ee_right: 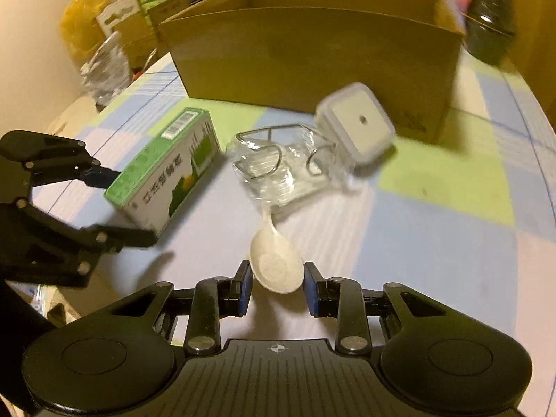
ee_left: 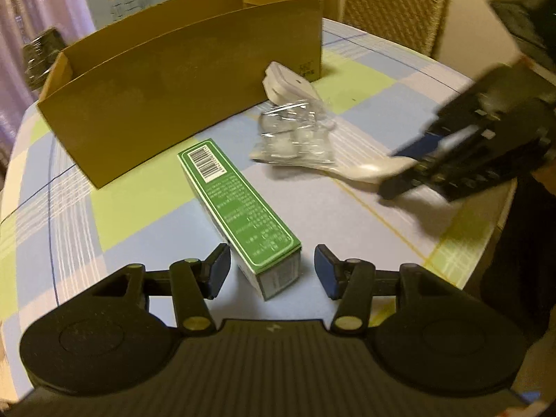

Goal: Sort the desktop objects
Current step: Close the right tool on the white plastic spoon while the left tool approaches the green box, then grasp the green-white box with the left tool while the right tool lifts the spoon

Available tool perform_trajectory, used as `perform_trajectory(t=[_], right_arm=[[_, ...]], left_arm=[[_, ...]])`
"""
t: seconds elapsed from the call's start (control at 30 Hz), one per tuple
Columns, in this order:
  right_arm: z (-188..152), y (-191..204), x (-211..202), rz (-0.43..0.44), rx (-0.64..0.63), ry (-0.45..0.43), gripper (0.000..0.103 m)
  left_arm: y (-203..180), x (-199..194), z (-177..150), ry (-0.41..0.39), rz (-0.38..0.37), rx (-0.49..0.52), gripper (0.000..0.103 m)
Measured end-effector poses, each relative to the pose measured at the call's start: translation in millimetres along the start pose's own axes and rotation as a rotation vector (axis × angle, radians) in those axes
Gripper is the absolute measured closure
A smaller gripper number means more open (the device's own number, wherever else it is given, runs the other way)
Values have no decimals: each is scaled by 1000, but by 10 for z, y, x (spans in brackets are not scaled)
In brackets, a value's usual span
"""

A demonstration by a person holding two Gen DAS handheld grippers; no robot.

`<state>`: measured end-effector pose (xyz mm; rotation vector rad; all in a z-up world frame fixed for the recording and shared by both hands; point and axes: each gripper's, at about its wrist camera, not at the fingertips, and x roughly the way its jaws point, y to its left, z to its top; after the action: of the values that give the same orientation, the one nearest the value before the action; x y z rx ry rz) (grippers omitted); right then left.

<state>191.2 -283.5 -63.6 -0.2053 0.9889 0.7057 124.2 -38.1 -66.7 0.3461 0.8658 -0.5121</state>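
While my left gripper (ee_left: 272, 271) sits low at the bottom centre of its view, its jaws stand wide apart around the near end of the green box (ee_left: 239, 208), neither pad touching it. My right gripper (ee_right: 277, 290) has its jaws open too, the bowl of the white spoon (ee_right: 274, 264) lying between them without being pinched. The spoon's handle runs up under a clear plastic bag (ee_right: 288, 170) in the middle of the frame, with a white square plug (ee_right: 358, 123) just above it. The cardboard box (ee_right: 312, 52) stands open across the top, on the checked desk (ee_right: 434, 243).
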Motion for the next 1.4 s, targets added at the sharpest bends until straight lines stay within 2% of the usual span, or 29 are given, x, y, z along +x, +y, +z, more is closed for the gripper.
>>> perform_trajectory(t=[0.1, 0.13, 0.17, 0.33, 0.43, 0.67, 0.8, 0.97, 1.3, 1.4], right_arm=[[-93, 19, -77, -21, -3, -20, 75], [-103, 31, -81, -28, -15, -29, 74], [-120, 24, -85, -35, -23, -37, 72], [-144, 3, -37, -63, -32, -53, 69], [-175, 14, -6, -65, -47, -64, 68], [-178, -16, 7, -15, -14, -95, 68], [-179, 27, 27, -34, -45, -105, 68], [-211, 144, 58, -63, -148, -112, 68], [-196, 169, 83, -57, -138, -107, 73], [-197, 187, 73, -52, -138, -114, 73]], left_arm=[[-40, -25, -15, -18, 28, -74, 49], [-51, -26, -11, -24, 32, -94, 42], [-61, -26, -7, -35, 40, -113, 40], [-30, 36, 1, -54, 118, -256, 40], [12, 78, -19, -48, 163, -310, 44], [74, 70, -18, -66, 171, -337, 46], [67, 95, -2, -66, 166, -334, 46], [60, 118, 2, -66, 161, -337, 46], [33, 123, 20, -74, 172, -335, 46], [15, 135, 34, -79, 182, -330, 49]])
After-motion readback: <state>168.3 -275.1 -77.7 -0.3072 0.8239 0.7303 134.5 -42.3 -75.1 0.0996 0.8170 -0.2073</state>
